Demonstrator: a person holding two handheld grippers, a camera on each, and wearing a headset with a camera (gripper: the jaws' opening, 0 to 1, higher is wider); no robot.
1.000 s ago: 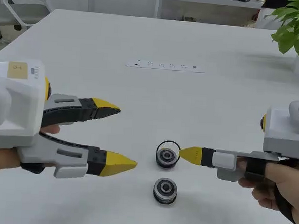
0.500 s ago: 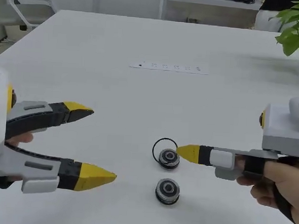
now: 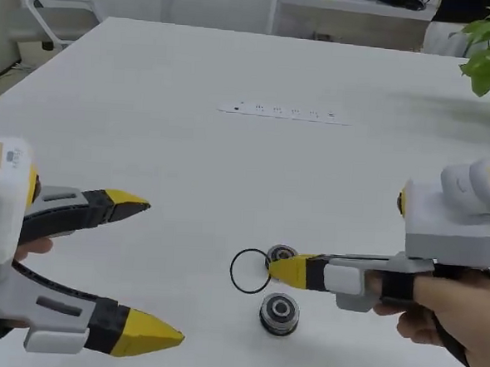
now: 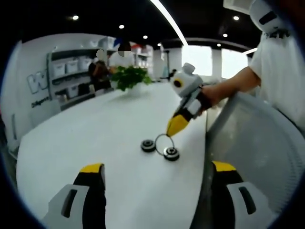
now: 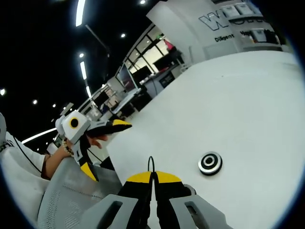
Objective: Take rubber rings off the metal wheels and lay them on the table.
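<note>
Holding the left hand-held gripper (image 3: 161,271) low at the left, jaws spread wide, gripping nothing, well apart from the work. Pinching a ring (image 3: 249,271) at one edge in the right hand-held gripper (image 3: 277,269), jaws pressed flat together (the right gripper view is showing a black loop poking up from between the yellow tips). Carrying that ring just left of the far wheel (image 3: 281,254), clear of it and low over the surface (image 3: 189,147); cannot tell whether it is touching down. Leaving the near wheel (image 3: 279,313) just beside, apparently wearing its dark band.

Judging the job about half done: having one ring off, needing to lay it flat and let go, then needing to strip the near wheel.

Reading the ring as thin, black, springy rubber, showing a clean round outline while pinched. Reading the wheels as short, squat metal discs, bright at the hub and darker toward the rim, lying flat. Seeing the surface as smooth, matte white, likely offering little grip to a rolling part.
</note>
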